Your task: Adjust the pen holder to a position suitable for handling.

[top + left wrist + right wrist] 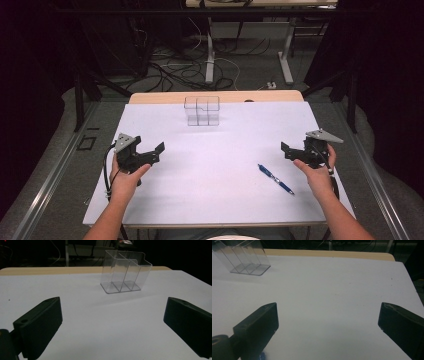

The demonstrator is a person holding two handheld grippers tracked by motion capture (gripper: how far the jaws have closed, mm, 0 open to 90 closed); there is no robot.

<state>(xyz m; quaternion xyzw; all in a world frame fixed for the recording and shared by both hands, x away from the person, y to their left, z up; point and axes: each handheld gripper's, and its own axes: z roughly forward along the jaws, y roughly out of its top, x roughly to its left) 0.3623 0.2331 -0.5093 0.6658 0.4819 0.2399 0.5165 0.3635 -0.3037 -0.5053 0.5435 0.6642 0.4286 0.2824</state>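
A clear plastic organiser (pixel 202 111) with three compartments stands upright near the back middle of the white table top (pixel 220 165). A blue pen (pixel 275 178) lies flat at the front right, just left of the person's right hand. My left gripper (pixel 149 145) is held at the left side, open and holding nothing. My right gripper (pixel 295 145) is held at the right side, also open and holding nothing. In the left gripper view the gripper (pixel 111 315) faces the organiser (pixel 125 272) from some way off. In the right gripper view the gripper (pixel 328 317) has the organiser (pixel 244 258) at the far left.
A strip of bare wood (pixel 165 97) shows along the table's back edge. Beyond it are table legs (pixel 210 55) and loose cables (pixel 170 70) on the floor. A bit of the blue pen (pixel 262 356) peeks out by the right gripper's left jaw.
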